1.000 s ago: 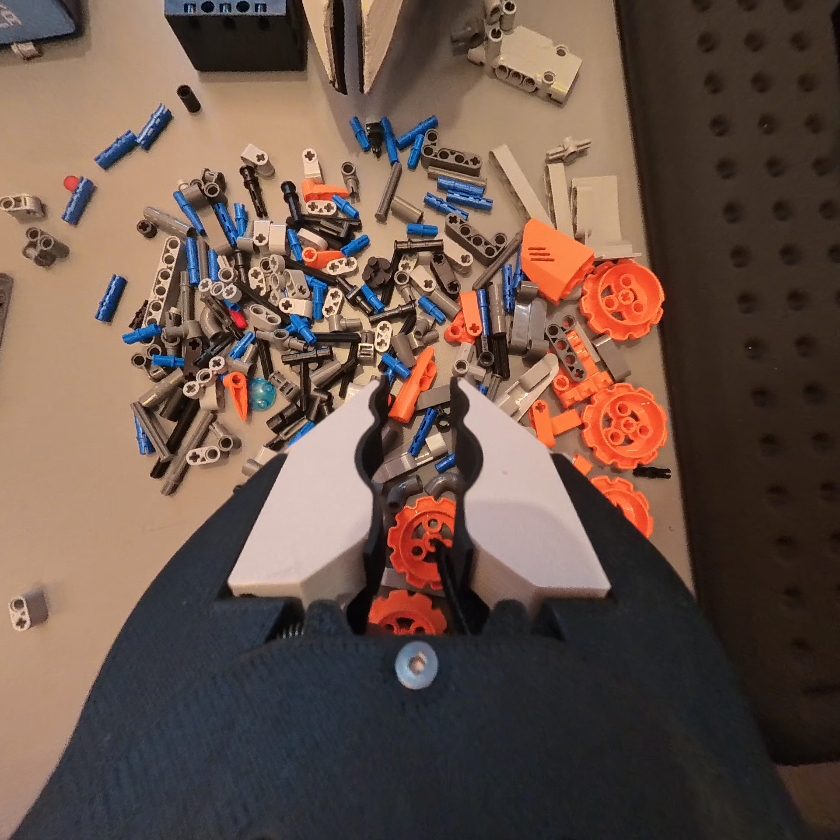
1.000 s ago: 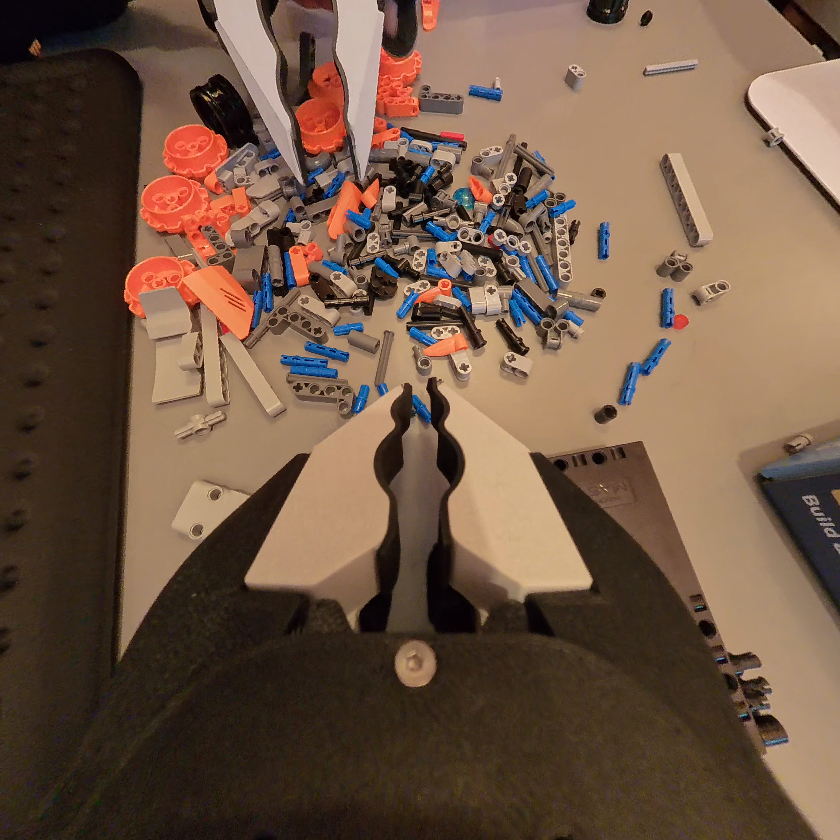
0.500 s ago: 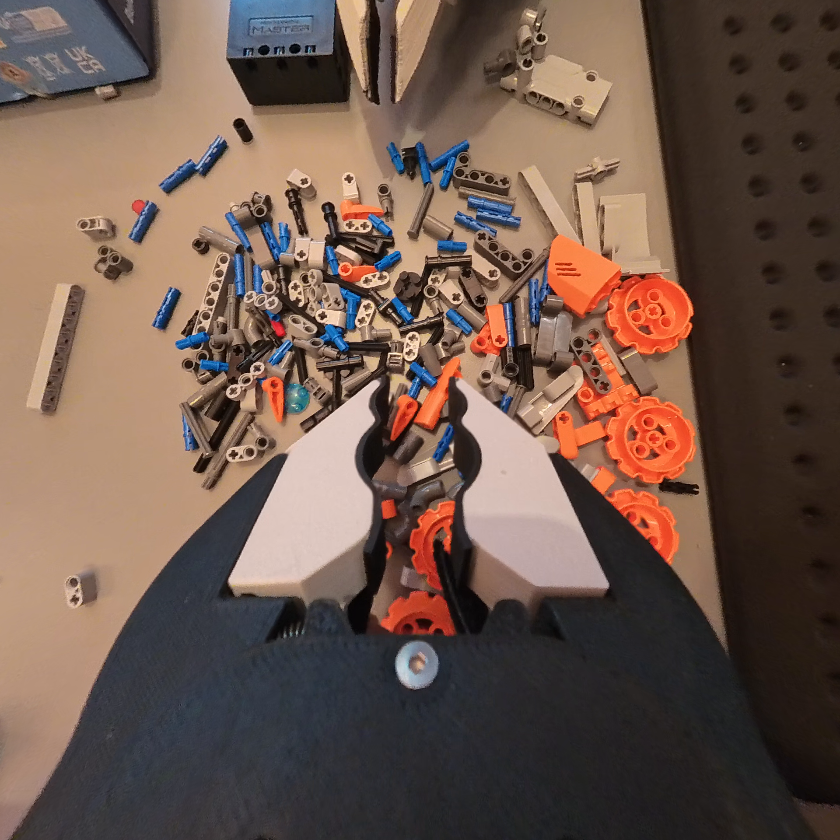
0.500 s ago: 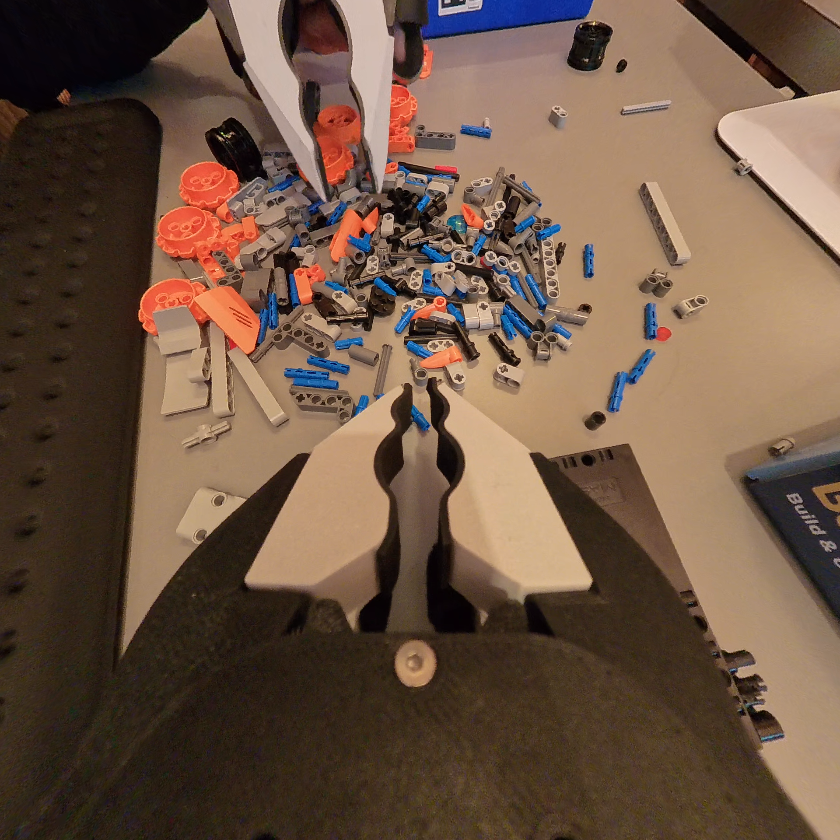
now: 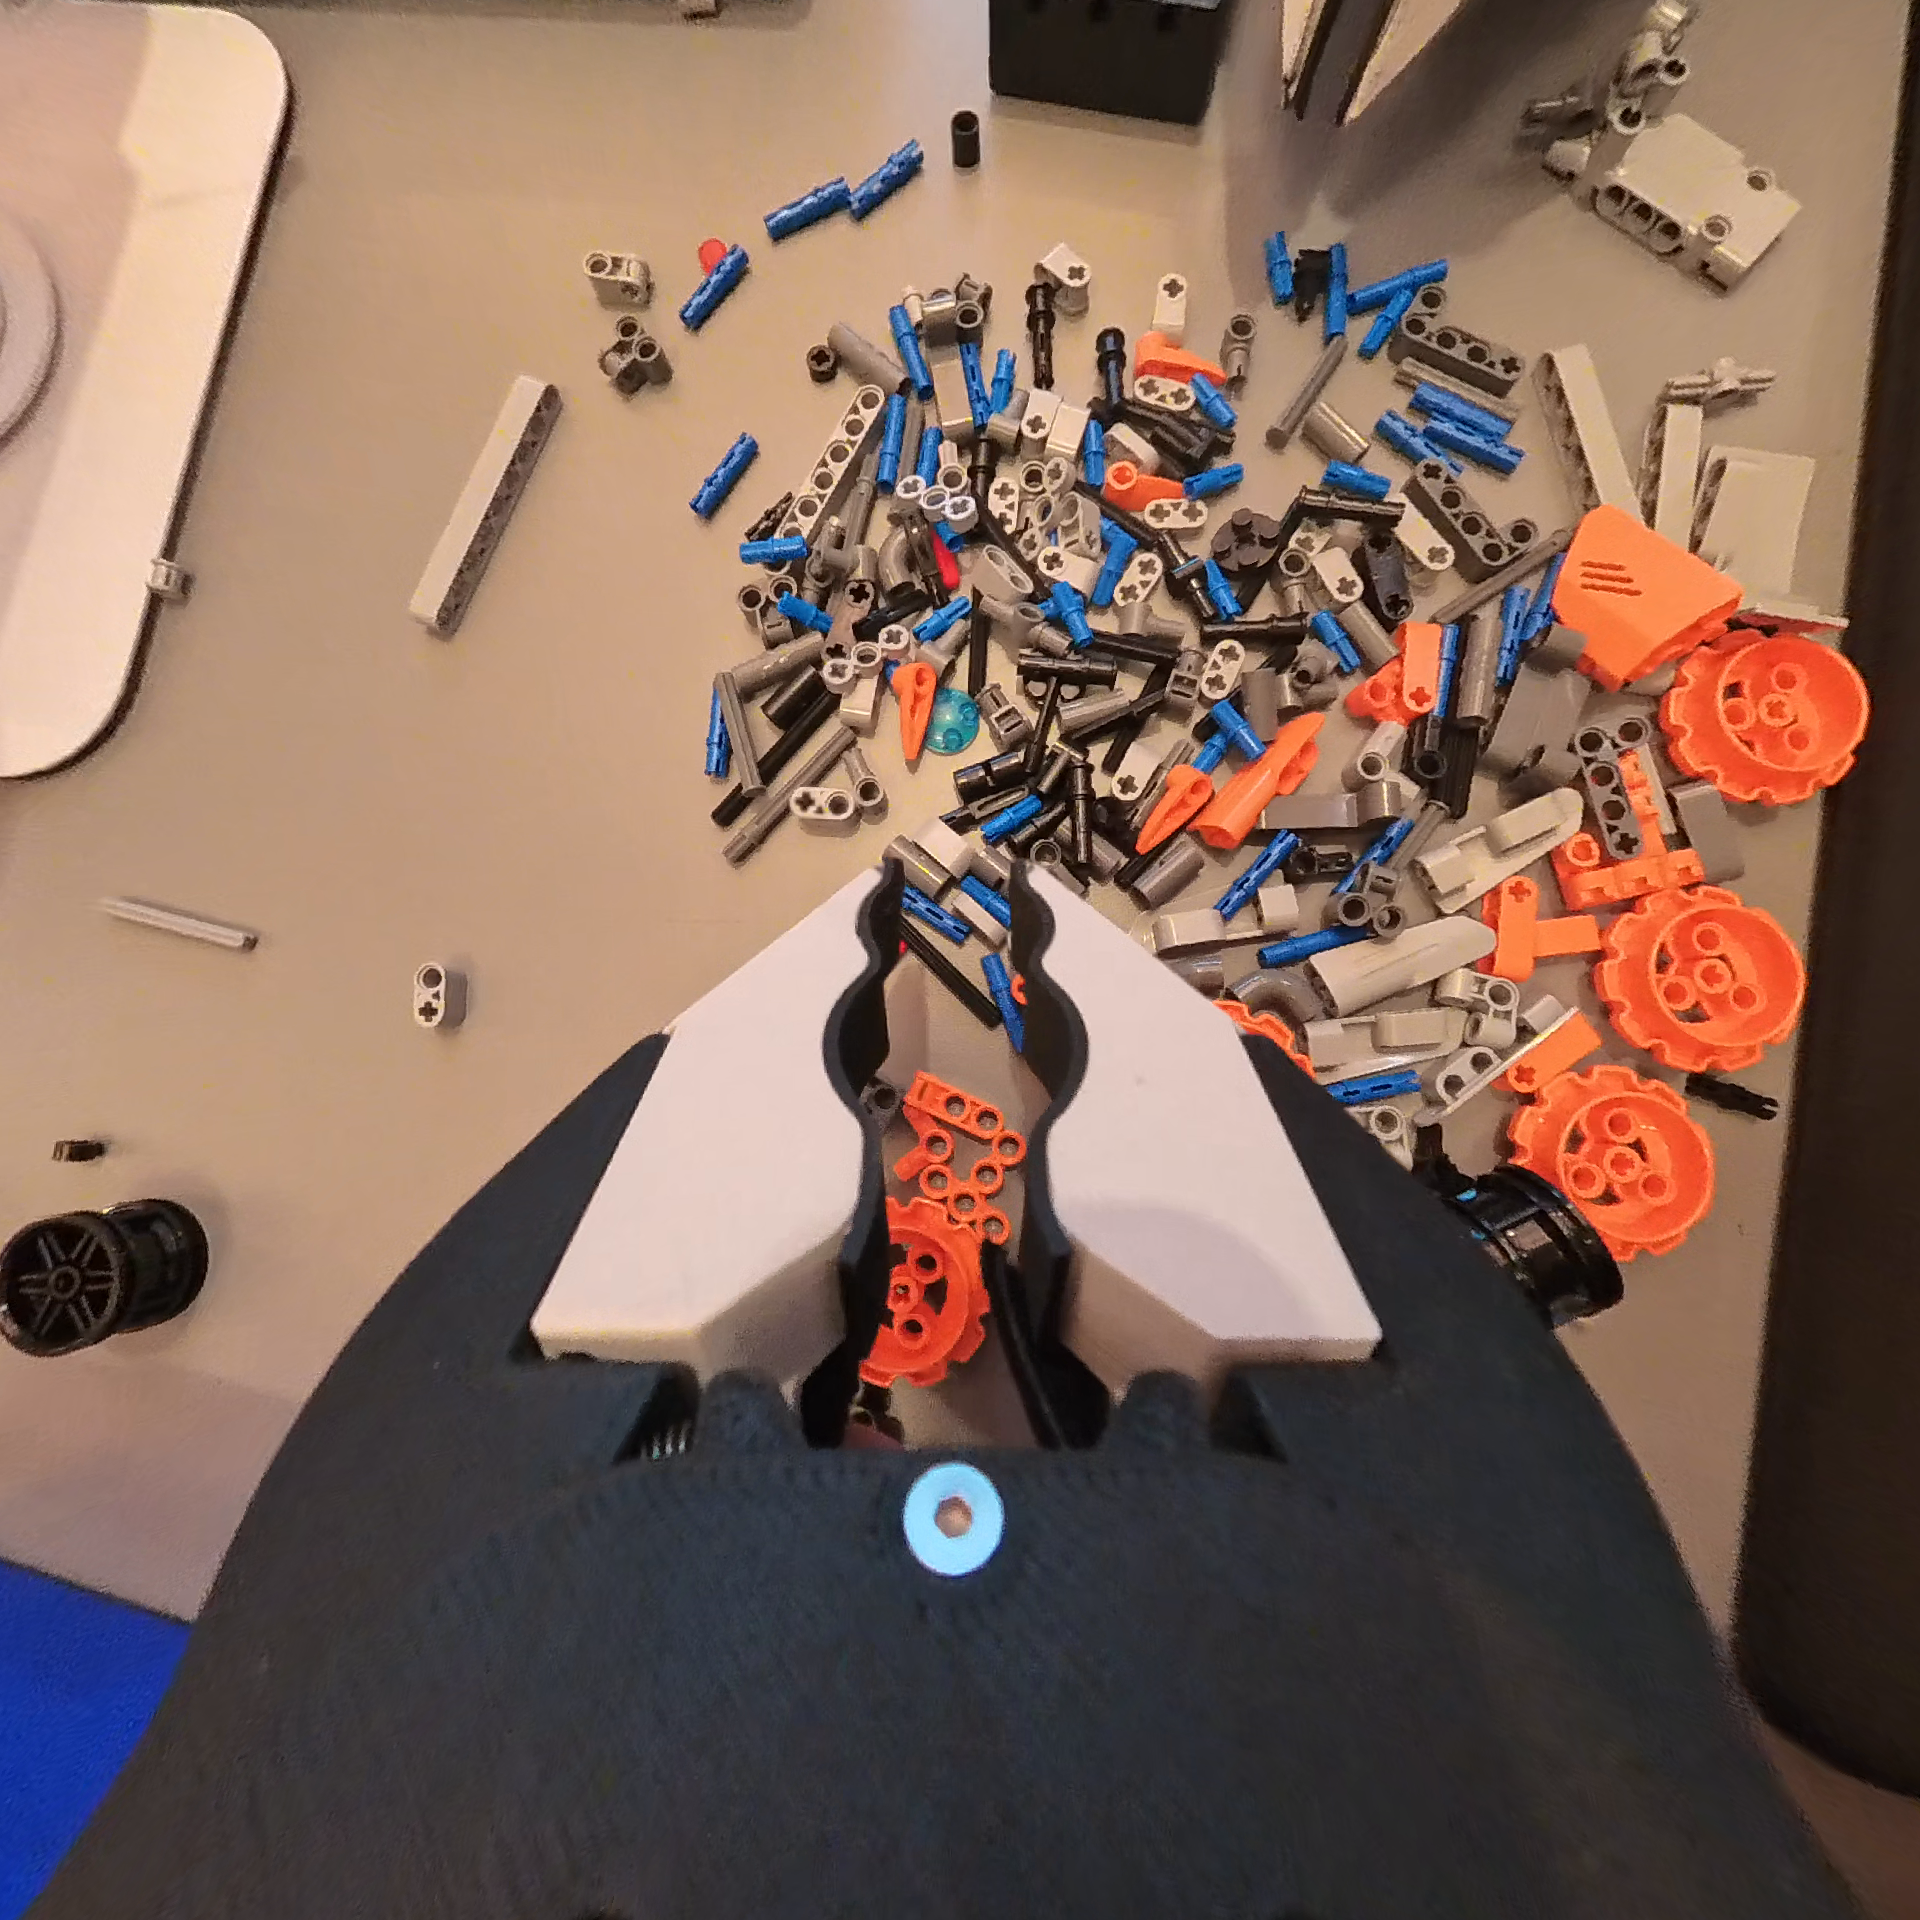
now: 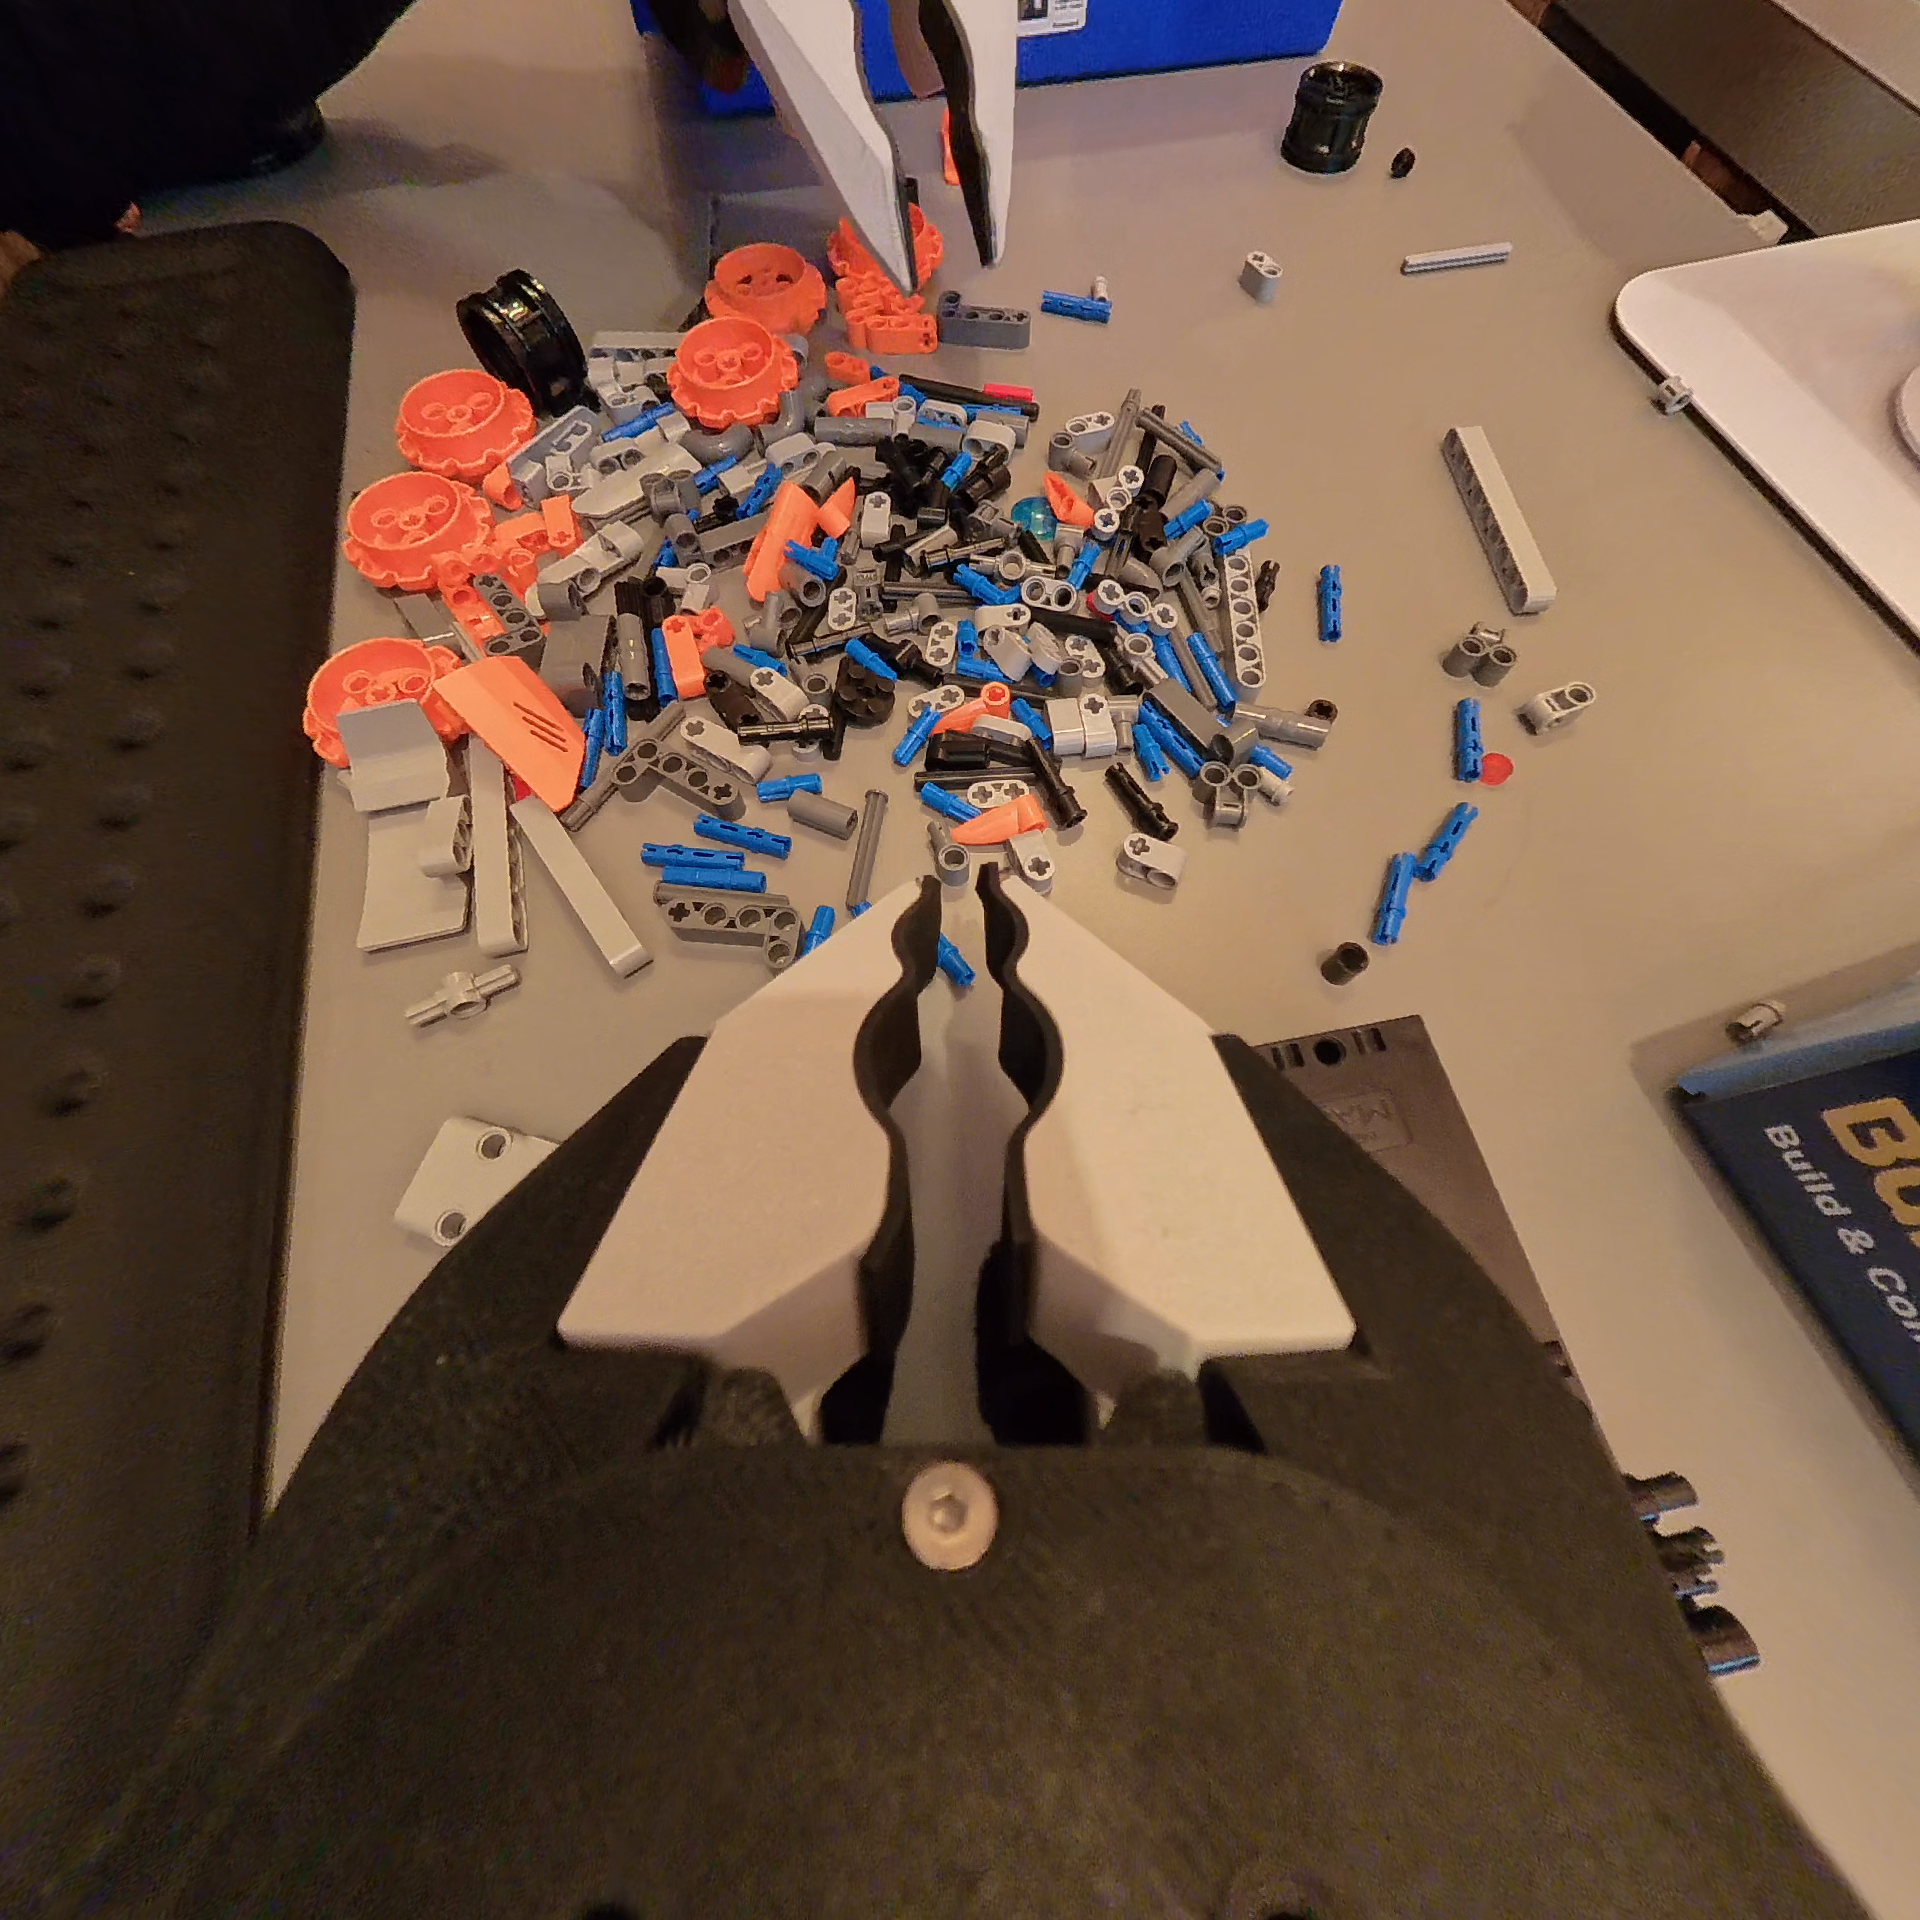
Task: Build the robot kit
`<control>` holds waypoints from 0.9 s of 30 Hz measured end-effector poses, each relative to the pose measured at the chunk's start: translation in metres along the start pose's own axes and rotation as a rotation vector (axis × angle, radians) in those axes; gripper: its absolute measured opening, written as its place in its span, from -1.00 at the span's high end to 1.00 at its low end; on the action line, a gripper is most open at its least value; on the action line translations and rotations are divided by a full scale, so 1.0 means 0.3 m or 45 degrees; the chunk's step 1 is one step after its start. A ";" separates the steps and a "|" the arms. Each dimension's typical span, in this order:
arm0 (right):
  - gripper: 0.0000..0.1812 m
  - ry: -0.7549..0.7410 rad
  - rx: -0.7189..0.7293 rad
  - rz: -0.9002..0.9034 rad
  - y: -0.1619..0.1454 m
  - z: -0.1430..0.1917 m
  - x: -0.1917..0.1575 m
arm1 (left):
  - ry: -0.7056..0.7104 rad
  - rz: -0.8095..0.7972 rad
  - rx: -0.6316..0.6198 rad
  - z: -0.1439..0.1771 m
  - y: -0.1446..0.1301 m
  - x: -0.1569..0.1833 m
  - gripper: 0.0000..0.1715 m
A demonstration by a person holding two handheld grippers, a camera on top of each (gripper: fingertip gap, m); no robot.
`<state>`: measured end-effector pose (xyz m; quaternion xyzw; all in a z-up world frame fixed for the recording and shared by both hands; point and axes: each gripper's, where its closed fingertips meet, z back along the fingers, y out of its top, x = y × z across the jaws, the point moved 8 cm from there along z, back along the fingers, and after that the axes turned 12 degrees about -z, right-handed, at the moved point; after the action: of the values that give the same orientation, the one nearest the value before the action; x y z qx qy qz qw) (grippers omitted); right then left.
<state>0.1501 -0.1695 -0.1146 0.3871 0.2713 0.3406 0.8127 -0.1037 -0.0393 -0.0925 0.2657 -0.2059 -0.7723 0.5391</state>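
orange wheels [image 5: 1704,982] and blue pins [image 6: 1455,840] around both parted jaws

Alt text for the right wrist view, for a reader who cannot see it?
The right gripper, fingers slightly apart and empty, hovers at the near edge of a pile of small building parts on a grey table. Across the pile the left gripper points down near orange wheels.

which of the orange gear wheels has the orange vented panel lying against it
The orange gear wheel nearest the camera in the right wrist view, by the black mat: the orange vented panel overlaps its rim. The other wheels have no panel on them.
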 end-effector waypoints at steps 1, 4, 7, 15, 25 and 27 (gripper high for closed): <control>0.93 0.000 -0.001 0.003 0.000 0.000 -0.001 | -0.001 -0.014 -0.017 -0.003 0.000 0.004 0.79; 0.93 0.004 -0.007 0.004 0.000 -0.005 -0.003 | -0.014 -0.025 -0.048 -0.025 0.000 0.013 0.82; 0.93 0.004 -0.019 0.009 -0.002 -0.009 -0.005 | -0.013 -0.058 -0.085 -0.054 0.002 0.024 0.82; 0.92 0.005 -0.022 0.018 0.001 -0.009 -0.010 | -0.095 -0.109 -0.114 -0.107 0.009 0.062 0.83; 0.92 0.007 -0.022 0.026 0.003 -0.008 -0.014 | -0.132 -0.153 -0.102 -0.086 0.019 0.079 0.98; 0.93 0.010 -0.022 0.026 0.004 -0.009 -0.015 | -0.205 -0.159 -0.096 -0.057 0.021 0.097 0.98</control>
<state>0.1451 -0.1711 -0.1144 0.3813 0.2675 0.3527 0.8116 -0.0965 -0.0695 -0.1073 0.1947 -0.2023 -0.8304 0.4812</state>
